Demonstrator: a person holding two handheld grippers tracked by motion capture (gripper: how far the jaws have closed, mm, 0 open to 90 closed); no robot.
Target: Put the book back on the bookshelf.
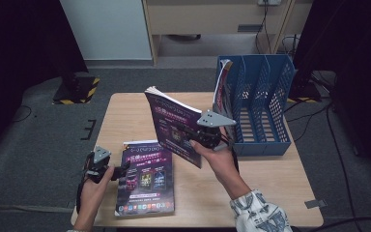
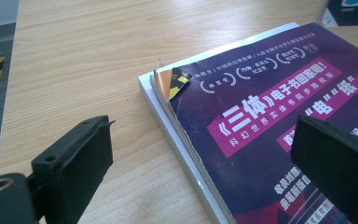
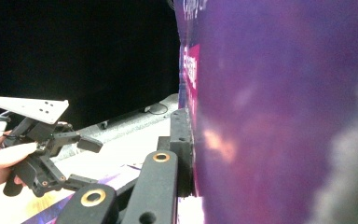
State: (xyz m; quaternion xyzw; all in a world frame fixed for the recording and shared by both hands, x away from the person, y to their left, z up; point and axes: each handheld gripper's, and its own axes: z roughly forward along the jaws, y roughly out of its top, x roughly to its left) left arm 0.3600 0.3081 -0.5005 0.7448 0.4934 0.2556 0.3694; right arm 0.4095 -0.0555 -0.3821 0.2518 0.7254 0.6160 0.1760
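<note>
Purple-cover mag (image 1: 176,128) is up off the desk (image 1: 251,179), clamped in the R gripper (image 1: 207,135); jaws nearly shut on its lower edge, cover facing the person, spine side tilted up-left. In the right gripper view the near jaw presses flat on the cover (image 3: 279,112), so the grip looks solid. Blue file rack (image 1: 261,104) stands at the desk's far right, just beside the held mag; one mag (image 1: 222,84) already leans in its leftmost slot.

L gripper (image 1: 107,170) sits low at the desk's left edge, jaws wide open, holding nothing. In the left gripper view its pads (image 2: 74,161) straddle the corner of the flat stack (image 2: 270,130), not touching. The stack (image 1: 145,179) lies flat on the desk front-left, looks like two or more mags, top one slightly askew.

Step in hand, my read: slot the held mag into the rack. To do it well:
- turn the wrist so the mag goes upright and parallel w/ the dividers before moving in
- lift it clear of the rack's front wall, then come down from above, spine or bottom edge first
- pick a free slot or the gap next to the leaning mag; don't knock that one over
- pages are floppy, loose corner may catch on a divider, so go slow on entry
- let go only once the bottom edge rests on the rack floor

L gripper is best kept where it is, ready for the next mag from the stack.
</note>
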